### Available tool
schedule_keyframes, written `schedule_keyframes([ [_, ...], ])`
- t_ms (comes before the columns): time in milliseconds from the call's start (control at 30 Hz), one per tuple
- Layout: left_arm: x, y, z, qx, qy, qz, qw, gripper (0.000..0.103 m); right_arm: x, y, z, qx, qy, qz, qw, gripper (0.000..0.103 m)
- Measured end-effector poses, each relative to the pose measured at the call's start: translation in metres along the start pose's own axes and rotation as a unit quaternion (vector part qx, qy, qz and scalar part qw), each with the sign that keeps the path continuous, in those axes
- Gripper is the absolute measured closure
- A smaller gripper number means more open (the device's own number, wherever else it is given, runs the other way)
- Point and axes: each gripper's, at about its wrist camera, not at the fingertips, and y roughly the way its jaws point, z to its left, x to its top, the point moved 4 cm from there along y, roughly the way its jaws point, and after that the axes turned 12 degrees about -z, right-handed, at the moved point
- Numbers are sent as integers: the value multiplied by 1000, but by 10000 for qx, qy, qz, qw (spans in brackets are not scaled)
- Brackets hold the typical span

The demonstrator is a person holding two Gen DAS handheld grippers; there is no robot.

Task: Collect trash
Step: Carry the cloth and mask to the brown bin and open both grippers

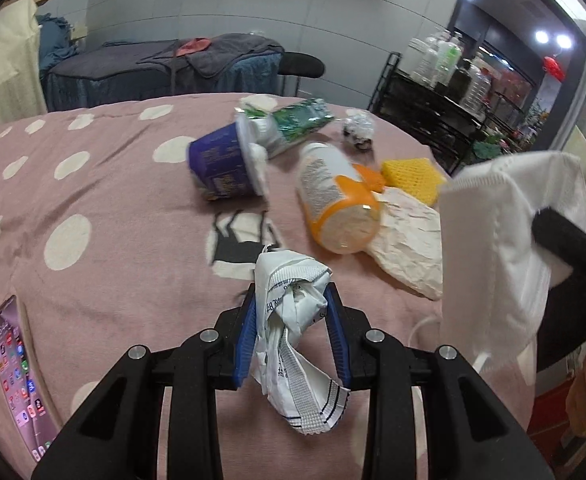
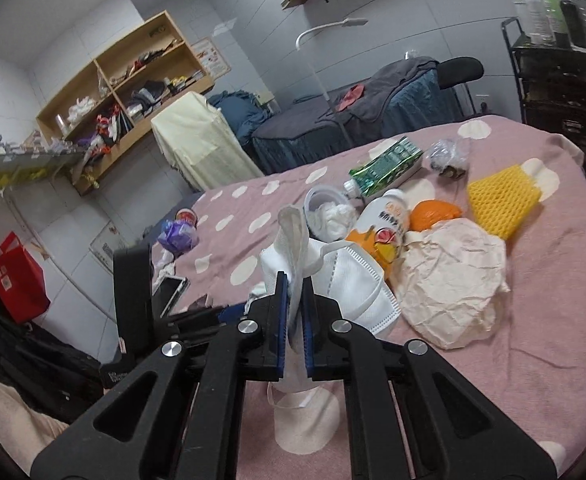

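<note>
Near the bed's left edge: a phone (image 1: 15, 376) flat on the pink dotted blanket (image 1: 105, 200), bare cloth beyond it. Left gripper (image 1: 293, 320) pinching a crumpled white wrapper (image 1: 293, 312) above the blanket's near middle. Farther back toward the far edge: purple cup (image 1: 221, 164) on its side, green pouch (image 1: 301, 122), orange-capped bottle (image 1: 333, 196) tipped over, touching crumpled beige paper (image 1: 409, 240). Yellow foam net (image 2: 501, 200) toward the right edge, open blanket beside it. Right gripper (image 2: 294, 312) pressed together on a white face mask (image 2: 333, 280), held above the near edge.
</note>
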Motion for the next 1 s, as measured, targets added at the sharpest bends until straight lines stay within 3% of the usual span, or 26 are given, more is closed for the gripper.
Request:
schedule_keyframes([
  [200,11,5,-73,-880,627,-74,9941,71,37,-63,-60,-219,706,-623,9953,95],
  [300,12,11,-101,-1263,741,-19,9892,71,46,-85,-99,-665,913,-799,9904,95],
  [367,11,15,-114,-1393,854,4,9866,71,49,-97,-130,-1203,936,-869,9845,95],
  [467,7,22,-134,-1620,948,132,9821,71,50,-107,-180,-2202,955,-815,9673,95],
  [567,5,30,-149,-1813,1003,288,9779,71,45,-115,-233,-2802,1216,-745,9493,95],
  [767,4,43,-179,-2075,1126,435,9708,71,44,-120,-313,-3576,1491,-588,9200,95],
  [900,2,47,-201,-2235,1213,537,9656,71,31,-109,-357,-3873,1690,-184,9062,95],
  [1000,1,54,-216,-2300,1316,593,9624,71,17,-105,-382,-4183,1885,101,8885,95],
])
